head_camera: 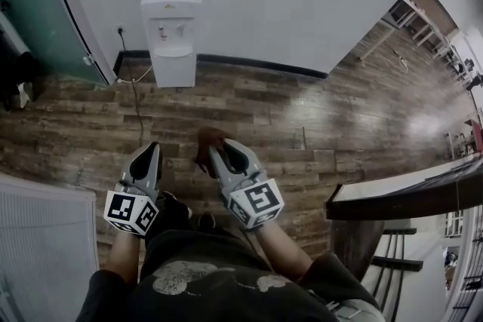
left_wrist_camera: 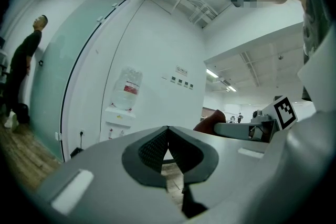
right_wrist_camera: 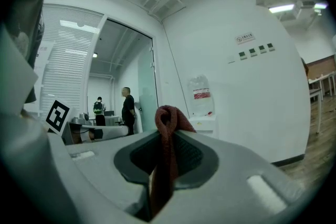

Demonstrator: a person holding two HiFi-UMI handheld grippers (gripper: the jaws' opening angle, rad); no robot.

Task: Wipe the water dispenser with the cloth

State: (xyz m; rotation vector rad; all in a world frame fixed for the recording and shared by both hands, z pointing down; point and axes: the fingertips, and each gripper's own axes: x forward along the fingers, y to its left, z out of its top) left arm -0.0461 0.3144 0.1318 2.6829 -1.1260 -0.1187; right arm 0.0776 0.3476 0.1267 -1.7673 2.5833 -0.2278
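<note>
A white water dispenser (head_camera: 172, 34) with a clear bottle on top stands against the far white wall; it shows in the left gripper view as the dispenser (left_wrist_camera: 122, 113) and in the right gripper view as the dispenser (right_wrist_camera: 202, 113). My right gripper (head_camera: 219, 151) is shut on a dark red cloth (head_camera: 207, 143), whose folded end sticks up between the jaws, the cloth (right_wrist_camera: 167, 128). My left gripper (head_camera: 151, 153) is beside it, shut with nothing held, the left gripper (left_wrist_camera: 168, 150). Both are well short of the dispenser.
A cable (head_camera: 138, 98) runs from a wall socket across the wooden floor near the dispenser. A dark table (head_camera: 407, 196) stands at the right, a glass partition (head_camera: 34, 4) at the left. Persons (right_wrist_camera: 127, 110) stand in the distance.
</note>
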